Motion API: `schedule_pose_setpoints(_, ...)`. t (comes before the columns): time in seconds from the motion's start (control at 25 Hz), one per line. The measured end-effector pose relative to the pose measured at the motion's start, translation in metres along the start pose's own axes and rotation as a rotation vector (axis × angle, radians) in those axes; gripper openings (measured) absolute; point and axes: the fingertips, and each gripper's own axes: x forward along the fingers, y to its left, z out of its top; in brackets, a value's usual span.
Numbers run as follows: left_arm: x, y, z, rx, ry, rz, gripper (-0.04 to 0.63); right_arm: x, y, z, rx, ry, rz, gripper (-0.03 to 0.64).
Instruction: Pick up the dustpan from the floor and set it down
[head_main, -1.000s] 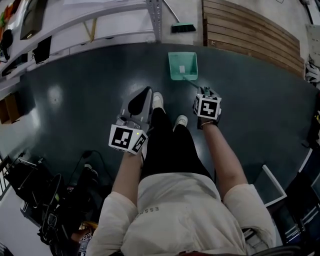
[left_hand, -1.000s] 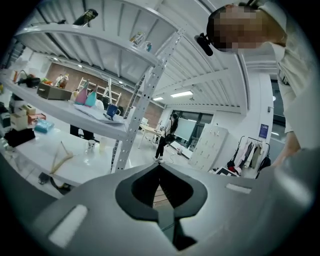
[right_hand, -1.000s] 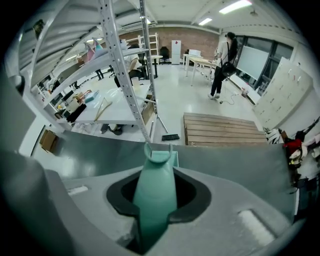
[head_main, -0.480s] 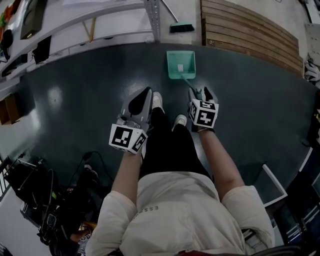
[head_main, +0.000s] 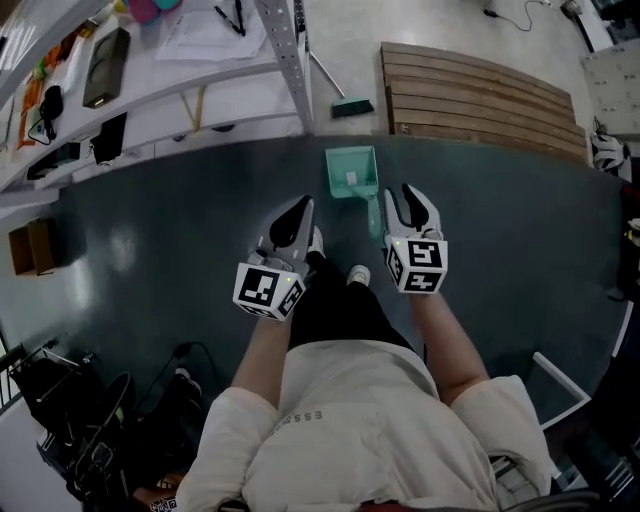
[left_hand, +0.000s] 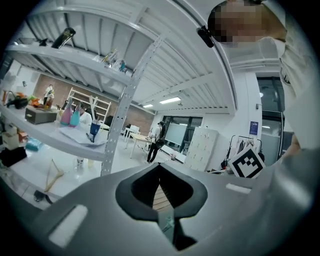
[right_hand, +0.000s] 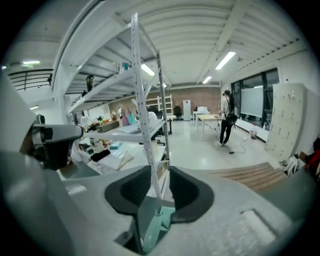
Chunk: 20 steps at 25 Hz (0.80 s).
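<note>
A teal dustpan (head_main: 352, 170) lies flat on the dark floor, its handle pointing back towards my feet. My right gripper (head_main: 410, 192) hovers just right of that handle, higher than the pan. Its jaws are apart and closing, and nothing is pressed between them. In the right gripper view the teal handle (right_hand: 152, 225) shows low in the gap of the right gripper (right_hand: 160, 172), lying beyond it. My left gripper (head_main: 300, 205) is held left of the pan with its tips together and nothing in them. A sliver of the dustpan (left_hand: 167, 225) shows below the left gripper (left_hand: 160, 166).
A white metal shelving rack (head_main: 290, 60) stands beyond the dustpan, with a small brush head (head_main: 352, 107) on the floor by its post. A wooden slatted pallet (head_main: 480, 95) lies at the back right. My shoes (head_main: 358, 273) are just behind the handle. Cables and gear (head_main: 100, 420) crowd the lower left.
The right gripper was down at the dustpan's handle, spread its jaws, then rose clear of it. The left gripper rose too. The dustpan stays on the floor.
</note>
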Motion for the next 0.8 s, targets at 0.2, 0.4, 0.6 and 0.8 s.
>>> schedule_pose_setpoints(0.2,-0.022,-0.046,0.034,0.059,-0.074,0.011,0.009,-0.069,-0.017,0.046,0.039,-0.150,-0.017,-0.009)
schedule_pose_setpoints(0.4,-0.051,-0.089,0.056,0.123,-0.129,0.018,0.009,-0.132,-0.023,0.065,-0.001,-0.243,0.007,-0.009)
schedule_pose_setpoints(0.6,-0.087,-0.118,0.071,0.146,-0.192,0.032,0.009,-0.176,-0.021,0.064,-0.028,-0.273,0.034,-0.009)
schedule_pose_setpoints(0.8,-0.124,-0.136,0.062,0.149,-0.191,0.048,0.009,-0.219,-0.002,0.052,-0.013,-0.315,0.121,-0.009)
